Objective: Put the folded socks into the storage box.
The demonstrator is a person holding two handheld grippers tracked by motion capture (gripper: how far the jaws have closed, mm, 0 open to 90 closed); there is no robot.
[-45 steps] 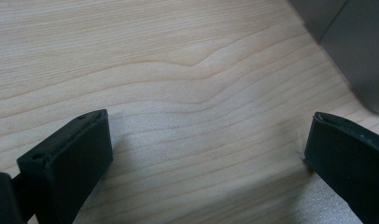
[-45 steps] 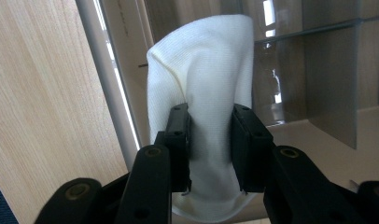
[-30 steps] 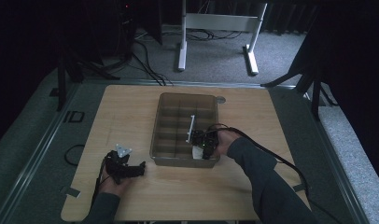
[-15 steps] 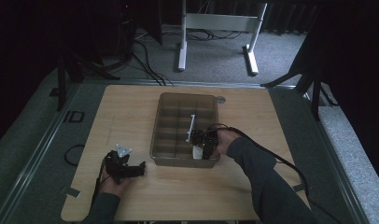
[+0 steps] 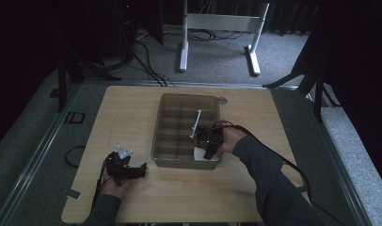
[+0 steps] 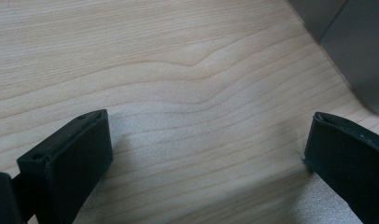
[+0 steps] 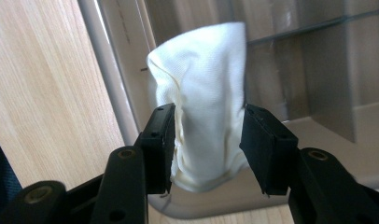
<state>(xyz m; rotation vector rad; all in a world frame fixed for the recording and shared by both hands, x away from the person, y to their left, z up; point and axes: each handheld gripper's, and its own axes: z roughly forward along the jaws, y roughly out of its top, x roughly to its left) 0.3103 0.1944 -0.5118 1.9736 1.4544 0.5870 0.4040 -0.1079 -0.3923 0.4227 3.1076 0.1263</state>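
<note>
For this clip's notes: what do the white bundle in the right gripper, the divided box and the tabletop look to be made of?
White bundle: soft fabric, probably knit cotton; fine weave and folds show, matte.
Divided box: likely plastic, grey-brown and semi-translucent; smooth rounded rim and thin moulded dividers.
Tabletop: wood or wood-look laminate, light with flowing grain lines; too smooth to tell which.
The right gripper clamps the bundle.

Both forearms wear dark long sleeves (image 5: 269, 176). The left gripper (image 6: 208, 161) has blocky matte-black jaws and a grey three-cornered plate (image 5: 124, 152). The right gripper (image 7: 207, 142) shows round screw holes, and a black cable (image 5: 274, 150) trails from it.
</note>
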